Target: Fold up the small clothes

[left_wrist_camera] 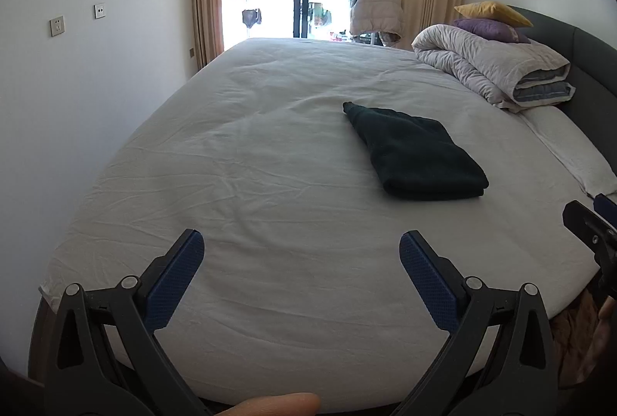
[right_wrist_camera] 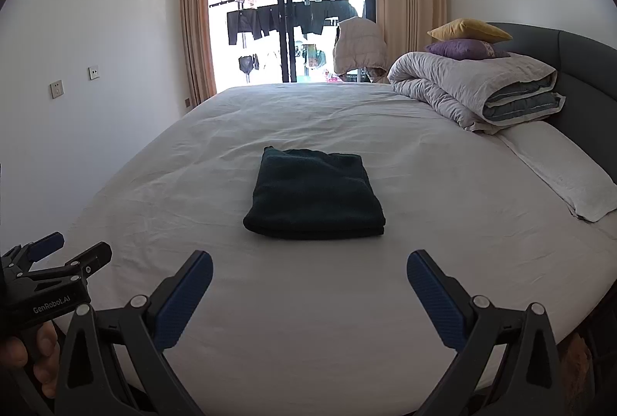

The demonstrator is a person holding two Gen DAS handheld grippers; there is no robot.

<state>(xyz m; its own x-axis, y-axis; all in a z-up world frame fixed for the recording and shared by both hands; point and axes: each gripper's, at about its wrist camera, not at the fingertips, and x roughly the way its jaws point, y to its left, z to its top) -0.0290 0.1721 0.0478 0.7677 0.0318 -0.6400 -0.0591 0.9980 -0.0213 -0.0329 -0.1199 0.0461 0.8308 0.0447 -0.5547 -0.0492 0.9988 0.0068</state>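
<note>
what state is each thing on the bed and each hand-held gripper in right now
dark garment: folded into a neat rectangle, lying flat on the sheet, untouched
left hand-held gripper: open, empty, above the sheet
right hand-held gripper: open, empty, short of the garment
quilt: rolled up by the headboard
yellow cushion: stacked on the purple cushion
curtains: drawn open

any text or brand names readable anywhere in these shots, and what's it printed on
"GenRobot.AI": white lettering on the black body of the left hand-held gripper, seen at the lower left of the right wrist view.
Nothing else is readable: the wall sockets and the purple pillow show no legible print.
</note>
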